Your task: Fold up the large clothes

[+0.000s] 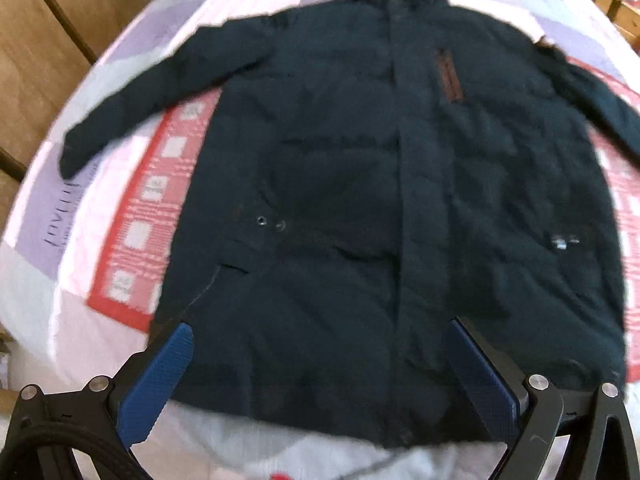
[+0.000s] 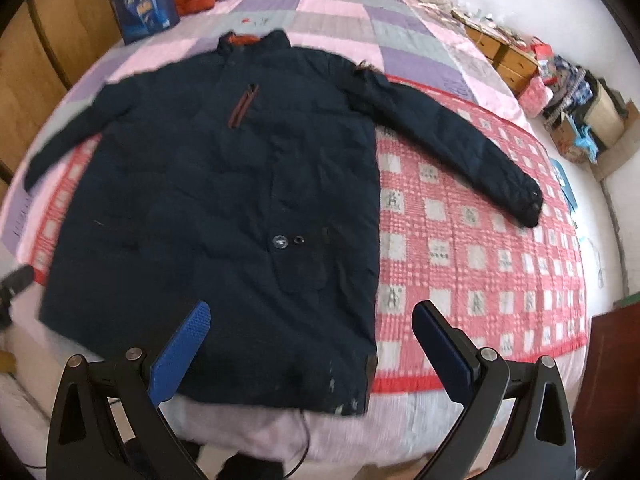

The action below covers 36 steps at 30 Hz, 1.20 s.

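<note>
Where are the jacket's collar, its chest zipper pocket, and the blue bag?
collar (image 2: 254,40), right wrist view, on the orange lining.
chest zipper pocket (image 1: 448,76), left wrist view, on the reddish zipper strip.
blue bag (image 2: 146,8), right wrist view, on its printed front.

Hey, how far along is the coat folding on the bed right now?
Done: the dark coat lies spread flat, front up, on the bed quilt, both sleeves stretched outward.

In hand: nothing. The left gripper and right gripper hang over the hem with jaws open, not gripping fabric.

Left: every fold. The right sleeve and left sleeve are not yet turned in, and the body is unfolded.
</note>
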{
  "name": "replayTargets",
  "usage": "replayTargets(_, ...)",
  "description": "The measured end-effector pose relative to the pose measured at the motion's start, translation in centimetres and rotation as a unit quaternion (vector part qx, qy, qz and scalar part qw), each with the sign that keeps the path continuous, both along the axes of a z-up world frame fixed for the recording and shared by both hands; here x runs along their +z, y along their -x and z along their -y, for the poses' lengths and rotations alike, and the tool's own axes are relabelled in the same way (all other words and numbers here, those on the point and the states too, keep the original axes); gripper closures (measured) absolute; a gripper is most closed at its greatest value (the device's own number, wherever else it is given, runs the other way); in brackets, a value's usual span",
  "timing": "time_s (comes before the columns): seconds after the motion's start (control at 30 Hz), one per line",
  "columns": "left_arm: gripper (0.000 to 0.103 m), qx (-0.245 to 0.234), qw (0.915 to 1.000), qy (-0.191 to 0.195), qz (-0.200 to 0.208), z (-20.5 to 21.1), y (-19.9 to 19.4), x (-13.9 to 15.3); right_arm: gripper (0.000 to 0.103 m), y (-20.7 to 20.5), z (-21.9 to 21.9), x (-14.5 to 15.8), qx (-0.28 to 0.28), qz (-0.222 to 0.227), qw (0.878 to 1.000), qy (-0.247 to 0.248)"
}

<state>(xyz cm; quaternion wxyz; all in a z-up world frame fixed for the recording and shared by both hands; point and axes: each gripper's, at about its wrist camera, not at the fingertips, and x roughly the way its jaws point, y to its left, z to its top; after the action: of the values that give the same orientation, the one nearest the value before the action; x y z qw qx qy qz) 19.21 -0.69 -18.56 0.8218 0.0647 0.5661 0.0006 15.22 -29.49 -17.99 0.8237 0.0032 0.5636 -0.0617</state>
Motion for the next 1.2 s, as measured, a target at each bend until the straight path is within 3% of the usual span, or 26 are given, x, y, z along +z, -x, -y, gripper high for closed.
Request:
replayTargets(0.13,0.000,-0.006,0.9999,0.014,0.006,-0.4,-3.7,-6.1,0.000,-3.6,-0.6,-5.8,0.018,0.022,1.000,0.012)
replayTargets(0.3,0.000,-0.057,0.9981,0.008,0.022,0.9,-8.3,-12.9,0.000,-9.6,-3.0,-11.8,0.032,0.048,0.998,0.027)
replayTargets(0.4,0.000,-0.082,0.9966,0.003,0.012,0.9,-8.7,-16.4,0.000,-12.0,-4.4,-16.0,0.035,0.034,0.998,0.029)
replayTargets(0.47,0.000,-0.085,0.9958,0.030,0.016,-0.3,-7.6,-17.5,0.000,-11.6,-4.8,-18.4,0.034,0.018,0.999,0.029)
replayTargets(0.53,0.000,-0.077,0.9952,0.054,0.028,-2.0,-5.9,-17.5,0.000,-9.4,-4.7,-18.3,0.042,0.049,0.997,0.036)
replayTargets(0.67,0.000,-0.084,0.9945,0.041,0.048,-4.7,-2.3,-16.7,0.000,-4.5,-3.0,-18.3,0.051,0.040,0.997,0.033)
replayTargets(0.8,0.000,-0.082,0.9951,0.028,0.048,-6.9,0.1,-16.0,0.000,0.2,0.8,-17.9,-0.007,0.025,1.000,0.010)
replayTargets(0.9,0.000,-0.076,0.9962,0.010,0.041,-7.4,0.5,-15.4,0.000,2.0,2.1,-17.4,-0.029,0.010,0.999,0.020)
replayTargets(1.0,0.000,-0.079,0.9955,-0.010,0.052,-7.5,-0.3,-13.9,0.000,0.7,1.9,-16.2,-0.031,-0.004,0.999,0.037)
replayTargets(1.07,0.000,-0.086,0.9933,-0.005,0.076,-6.8,-1.8,-12.7,0.000,-0.9,1.8,-14.4,-0.023,0.031,0.999,0.037)
replayTargets(1.2,0.000,-0.092,0.9901,0.046,0.096,-3.4,-9.4,-11.2,0.000,-9.6,1.1,-12.5,0.015,0.087,0.996,0.019)
